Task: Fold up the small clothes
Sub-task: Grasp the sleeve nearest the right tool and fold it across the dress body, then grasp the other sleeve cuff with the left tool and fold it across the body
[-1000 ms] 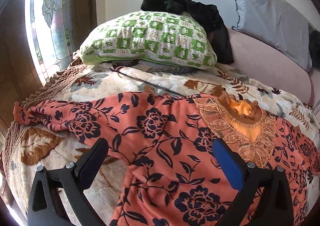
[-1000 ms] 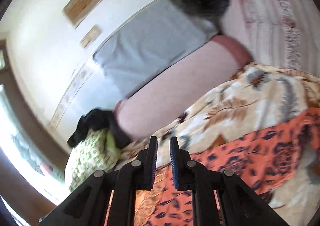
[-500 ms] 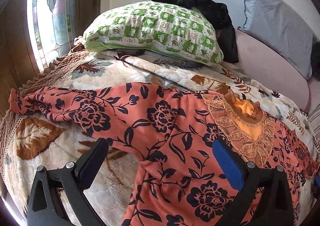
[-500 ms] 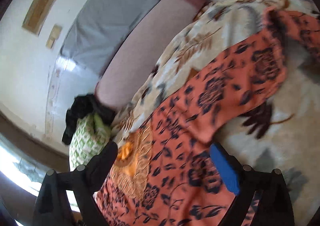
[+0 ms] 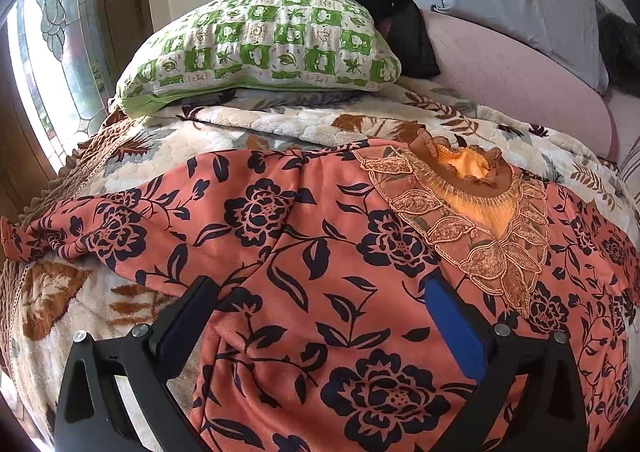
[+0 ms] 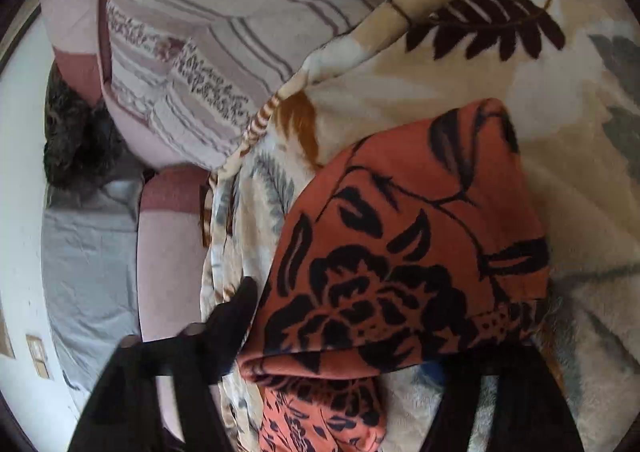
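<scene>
Now floral top (image 5: 320, 272) beneath spread-wide left tool (image 5: 320, 316), its sleeve (image 6: 400, 244) between closing right tool (image 6: 344, 332).

The left gripper (image 5: 318, 304) has two black plastic fingers (image 5: 188, 316) with triangular cut-outs in their bases and round silver screw heads at the joints. One finger carries a black pad, the other a bright blue pad (image 5: 450, 328). The right gripper (image 6: 340, 336) is the same black build, blurred here, with a glimpse of blue on its right-hand finger (image 6: 436, 370).
</scene>
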`<state>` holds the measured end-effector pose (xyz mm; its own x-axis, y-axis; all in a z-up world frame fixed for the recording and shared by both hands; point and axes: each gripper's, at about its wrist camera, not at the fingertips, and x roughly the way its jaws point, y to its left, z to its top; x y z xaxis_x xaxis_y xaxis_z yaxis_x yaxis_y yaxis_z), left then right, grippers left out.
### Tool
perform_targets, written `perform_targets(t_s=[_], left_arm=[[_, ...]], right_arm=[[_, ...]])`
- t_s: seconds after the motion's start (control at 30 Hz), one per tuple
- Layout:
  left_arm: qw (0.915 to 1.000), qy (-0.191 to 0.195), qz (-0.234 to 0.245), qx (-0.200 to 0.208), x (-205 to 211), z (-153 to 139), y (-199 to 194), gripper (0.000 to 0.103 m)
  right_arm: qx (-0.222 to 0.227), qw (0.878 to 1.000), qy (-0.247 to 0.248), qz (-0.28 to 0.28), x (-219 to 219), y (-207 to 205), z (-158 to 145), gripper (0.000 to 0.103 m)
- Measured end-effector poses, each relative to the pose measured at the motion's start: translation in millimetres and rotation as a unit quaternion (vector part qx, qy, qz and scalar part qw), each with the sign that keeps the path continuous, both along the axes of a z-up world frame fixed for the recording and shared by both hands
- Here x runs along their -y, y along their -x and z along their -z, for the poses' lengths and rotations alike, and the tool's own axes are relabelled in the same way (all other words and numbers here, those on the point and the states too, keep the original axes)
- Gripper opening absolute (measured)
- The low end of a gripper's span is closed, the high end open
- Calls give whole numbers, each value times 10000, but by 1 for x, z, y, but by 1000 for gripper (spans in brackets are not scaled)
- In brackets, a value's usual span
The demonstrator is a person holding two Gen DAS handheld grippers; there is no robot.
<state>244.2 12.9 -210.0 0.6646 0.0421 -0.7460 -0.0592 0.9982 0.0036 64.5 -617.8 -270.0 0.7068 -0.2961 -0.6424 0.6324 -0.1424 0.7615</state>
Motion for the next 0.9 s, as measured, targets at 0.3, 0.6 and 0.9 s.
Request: perform_targets(t_s=[0.3,0.6,0.9], left_arm=[[9992,233,-307,116,-26,-12,3,103],[9933,216,-1069,390,-94,-26,11,103],[9812,564,-1818,335,-170,-23,16,103]], right_arm=[[-109,9485,2516,-1923,-79,-79,-112,20],[657,8231,2908,-4835,-337,-208,-121,20],[24,7132,2068,-6698,-539,-225,-35,81]])
